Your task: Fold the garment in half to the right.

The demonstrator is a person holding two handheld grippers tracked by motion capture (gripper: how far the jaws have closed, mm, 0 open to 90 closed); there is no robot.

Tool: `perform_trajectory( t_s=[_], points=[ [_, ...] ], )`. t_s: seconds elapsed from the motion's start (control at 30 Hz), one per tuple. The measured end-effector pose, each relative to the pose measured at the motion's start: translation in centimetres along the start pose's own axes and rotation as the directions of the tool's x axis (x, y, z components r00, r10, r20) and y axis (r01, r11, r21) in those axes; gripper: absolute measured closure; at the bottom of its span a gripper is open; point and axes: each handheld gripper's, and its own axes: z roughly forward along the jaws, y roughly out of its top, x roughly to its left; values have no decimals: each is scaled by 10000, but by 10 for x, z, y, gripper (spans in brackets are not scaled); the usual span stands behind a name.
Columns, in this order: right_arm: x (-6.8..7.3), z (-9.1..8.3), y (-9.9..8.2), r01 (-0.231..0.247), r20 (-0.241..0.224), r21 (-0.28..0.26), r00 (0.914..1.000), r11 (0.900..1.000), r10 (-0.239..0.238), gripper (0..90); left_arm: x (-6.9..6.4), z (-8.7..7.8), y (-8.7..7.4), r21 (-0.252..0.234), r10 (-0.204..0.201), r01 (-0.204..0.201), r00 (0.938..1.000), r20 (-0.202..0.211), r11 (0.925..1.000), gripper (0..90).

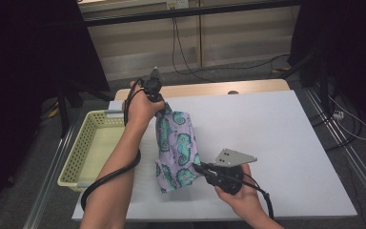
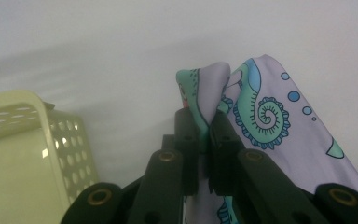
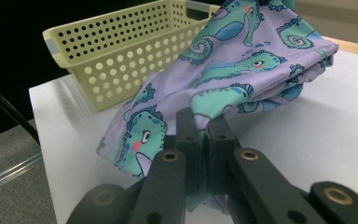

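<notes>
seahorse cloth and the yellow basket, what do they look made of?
Seahorse cloth: looks like thin, soft knit fabric, printed and matte; it folds and drapes limply between the left gripper and right gripper. Exact fibre unclear.
Yellow basket: probably moulded plastic; rigid perforated walls, slight sheen.

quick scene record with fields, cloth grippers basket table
cloth: purple seahorse-print cloth, folded, far end lifted, near end on the table
left gripper: left gripper shut on the cloth's raised far end
right gripper: right gripper shut on the cloth's near end
basket: pale yellow perforated basket, at the table's left edge, nothing seen inside
table: white table
</notes>
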Motion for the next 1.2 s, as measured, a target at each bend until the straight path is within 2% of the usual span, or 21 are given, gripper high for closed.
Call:
perform_trajectory(
  t_s=[0.27,0.5,0.57,1.2],
  points=[
    [3,1,5,70,-27,-112,10000,9999,-71,873,0,-9,5,83,37,-37,10000,-25,10000,845],
    [2,4,5,-76,-79,-151,9999,9999,75,873,0,-12,8,129,204,-203,9998,-61,9997,846],
    [3,5,5,-69,-89,-163,9999,9998,68,873,0,-13,8,144,94,-92,9999,-116,9999,846],
    [14,13,13,-128,-122,-478,9999,9988,122,874,8,-25,9,90,129,-127,9998,-177,9999,846]
  ],
)
